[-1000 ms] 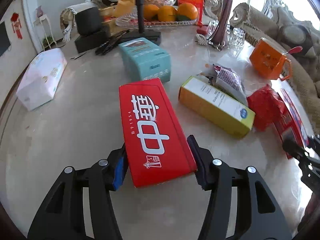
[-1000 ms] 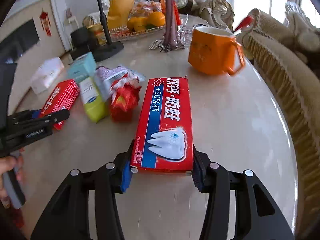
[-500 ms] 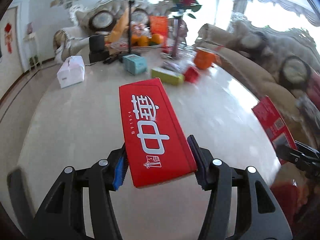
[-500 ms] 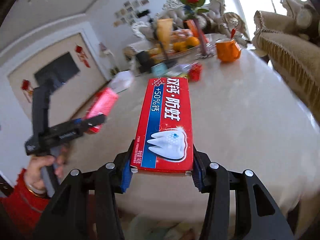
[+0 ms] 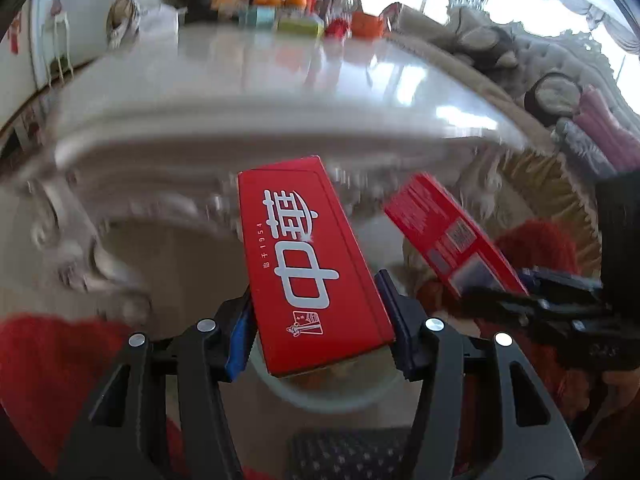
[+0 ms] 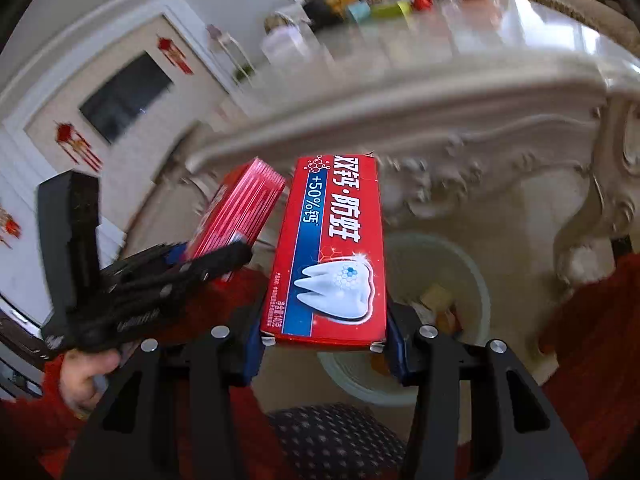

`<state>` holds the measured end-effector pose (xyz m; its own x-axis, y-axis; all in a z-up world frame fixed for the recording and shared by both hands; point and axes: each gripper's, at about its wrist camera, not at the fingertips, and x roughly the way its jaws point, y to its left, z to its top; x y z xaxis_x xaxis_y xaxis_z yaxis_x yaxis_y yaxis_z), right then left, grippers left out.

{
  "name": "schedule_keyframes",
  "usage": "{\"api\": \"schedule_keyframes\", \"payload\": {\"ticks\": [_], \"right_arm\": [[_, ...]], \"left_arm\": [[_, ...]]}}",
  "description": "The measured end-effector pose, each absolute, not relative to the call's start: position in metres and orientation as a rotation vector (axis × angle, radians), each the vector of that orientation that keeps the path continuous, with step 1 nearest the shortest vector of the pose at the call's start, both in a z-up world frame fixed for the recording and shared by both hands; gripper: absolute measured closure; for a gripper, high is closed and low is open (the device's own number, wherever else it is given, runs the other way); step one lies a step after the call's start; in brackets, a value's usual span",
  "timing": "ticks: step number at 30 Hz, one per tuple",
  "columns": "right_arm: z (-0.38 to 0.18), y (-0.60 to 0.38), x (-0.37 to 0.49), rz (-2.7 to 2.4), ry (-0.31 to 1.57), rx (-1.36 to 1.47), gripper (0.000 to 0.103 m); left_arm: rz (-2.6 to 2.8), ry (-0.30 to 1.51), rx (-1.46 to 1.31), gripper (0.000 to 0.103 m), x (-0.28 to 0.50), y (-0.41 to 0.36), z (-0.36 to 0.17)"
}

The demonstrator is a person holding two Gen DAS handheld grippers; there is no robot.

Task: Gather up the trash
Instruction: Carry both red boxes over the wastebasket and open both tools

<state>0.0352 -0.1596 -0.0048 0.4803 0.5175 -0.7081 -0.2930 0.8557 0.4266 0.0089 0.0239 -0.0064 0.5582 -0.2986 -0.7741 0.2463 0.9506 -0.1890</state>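
Observation:
My left gripper (image 5: 318, 330) is shut on a red box with white characters (image 5: 308, 256), held below the table's edge over a pale round bin (image 5: 340, 384). My right gripper (image 6: 324, 340) is shut on a red and blue toothpaste box (image 6: 336, 248), held over the same bin (image 6: 468, 276), which has scraps inside. Each gripper shows in the other's view: the right one with its box (image 5: 448, 236) at the right, the left one with its red box (image 6: 236, 212) at the left.
The carved edge of the marble table (image 6: 420, 92) stands just ahead and above. More boxes, a red wrapper and an orange mug (image 5: 366, 24) lie far back on the table top. A patterned slipper (image 6: 332, 436) is on the floor below.
Both grippers have pulled back off the table and dropped below its edge with their boxes, and now hang over the bin. The two boxes have come close together.

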Motion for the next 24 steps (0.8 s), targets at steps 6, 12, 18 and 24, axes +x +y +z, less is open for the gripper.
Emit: {"api": "schedule_keyframes", "payload": {"ticks": [6,12,18,24], "right_arm": [[-0.062,-0.149,0.056,0.439,1.117,0.257,0.057],[-0.116,-0.152,0.071,0.297,1.237,0.186,0.057],[-0.131,-0.156,0.064,0.284,1.266,0.180,0.056],[-0.136,-0.163,0.065,0.233,1.281,0.208,0.033]], "left_arm": [[-0.326,1.063,-0.045,0.048,0.023,0.007,-0.077],[-0.306,1.194,0.048,0.048,0.046,-0.013,-0.142],[-0.278,1.263,0.012,0.047,0.051,-0.006,-0.159],[-0.240,1.250,0.015,0.031,0.055,-0.003,-0.156]]}}
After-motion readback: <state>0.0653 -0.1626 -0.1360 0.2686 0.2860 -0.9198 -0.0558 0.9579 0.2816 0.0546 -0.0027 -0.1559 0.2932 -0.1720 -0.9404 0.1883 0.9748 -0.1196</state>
